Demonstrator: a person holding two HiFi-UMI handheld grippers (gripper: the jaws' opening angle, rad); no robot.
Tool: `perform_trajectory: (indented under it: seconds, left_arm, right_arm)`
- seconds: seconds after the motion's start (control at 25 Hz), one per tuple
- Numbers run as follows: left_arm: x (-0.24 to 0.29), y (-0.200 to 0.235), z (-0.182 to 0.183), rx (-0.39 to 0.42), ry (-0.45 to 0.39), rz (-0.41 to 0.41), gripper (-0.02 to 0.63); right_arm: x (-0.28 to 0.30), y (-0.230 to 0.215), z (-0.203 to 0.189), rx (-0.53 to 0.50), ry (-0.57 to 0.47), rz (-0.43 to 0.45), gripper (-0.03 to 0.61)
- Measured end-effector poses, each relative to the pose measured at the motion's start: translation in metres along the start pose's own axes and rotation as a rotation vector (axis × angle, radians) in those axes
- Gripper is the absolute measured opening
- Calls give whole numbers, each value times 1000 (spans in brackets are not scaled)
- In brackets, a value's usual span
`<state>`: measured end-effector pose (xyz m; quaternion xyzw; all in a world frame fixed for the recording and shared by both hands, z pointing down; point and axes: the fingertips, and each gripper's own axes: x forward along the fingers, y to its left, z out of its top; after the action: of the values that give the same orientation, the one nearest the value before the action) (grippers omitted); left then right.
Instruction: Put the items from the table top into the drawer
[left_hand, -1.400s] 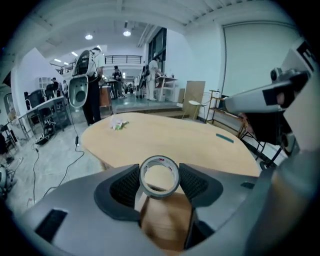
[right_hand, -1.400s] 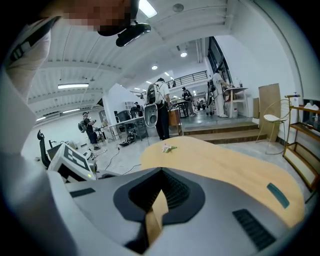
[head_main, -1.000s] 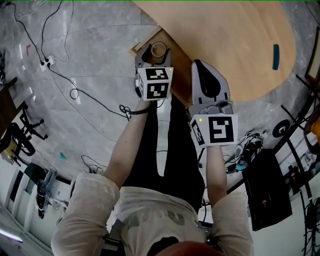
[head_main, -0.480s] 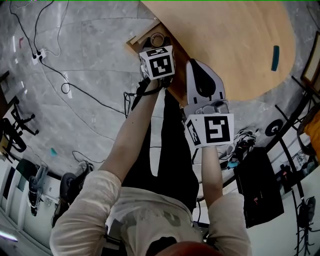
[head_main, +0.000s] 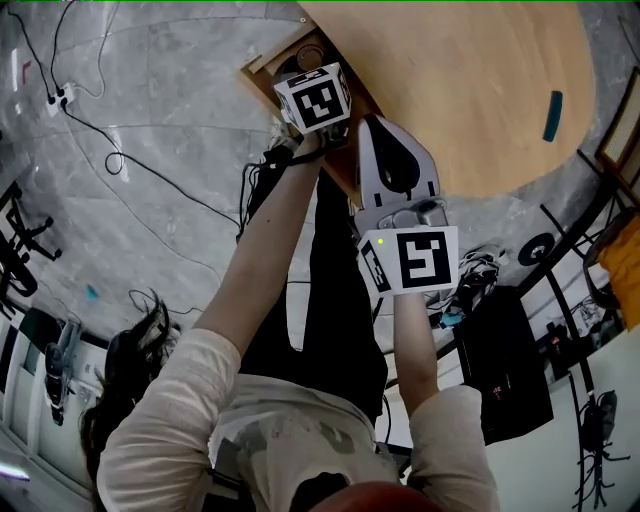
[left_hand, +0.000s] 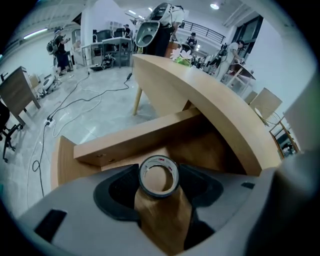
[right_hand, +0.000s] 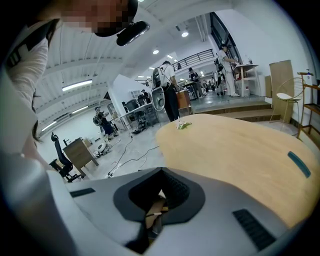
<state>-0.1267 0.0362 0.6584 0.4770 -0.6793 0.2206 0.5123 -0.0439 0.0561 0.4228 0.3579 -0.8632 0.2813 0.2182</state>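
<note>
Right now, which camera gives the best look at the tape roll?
The left gripper view: the tape roll stands face-on between the pads of the left hand-held gripper, above the open drawer. In the head view the marker cube mostly hides it. The right gripper view misses it.

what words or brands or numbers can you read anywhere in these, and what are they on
"3M": in red on the inner core of the tape roll.
The rest of the print round that core is too small to read.
The marker cubes carry only black-and-white square patterns, no words.
Nothing else in any view can be read.
</note>
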Motion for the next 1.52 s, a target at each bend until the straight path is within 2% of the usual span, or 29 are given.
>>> perform_trajectory:
  seconds: [0.28,0.6,0.76,0.84,0.92,1.08,1.32,1.52]
  left_arm:
    - [4,4,-2,-58,39,46,261]
    - [-16,4,10,-42,-2,38,262]
    - [-36,5,21,9,-36,40,261]
    - [-53,5,36,33,-83,32,246]
    - [-76,7,57,68,-153,35,204]
    - [-133,-1,114,170,-340,40,36]
    - [-230,-30,197,300,-616,-70,8]
    - [-285,-45,232,347,-748,-116,8]
  right_arm:
    - [-3,-2,1,1,-7,-1,5]
    - [-5,1,13,-5,-24,-3,5]
    - [-7,4,28,-18,-49,3,5]
    - [-8,7,38,-27,-65,7,5]
    - [-9,11,49,-40,-82,10,5]
    - [-13,17,74,-74,-123,8,5]
    - [-18,26,118,-110,-212,-8,5]
    - [-24,29,147,-122,-275,-34,5]
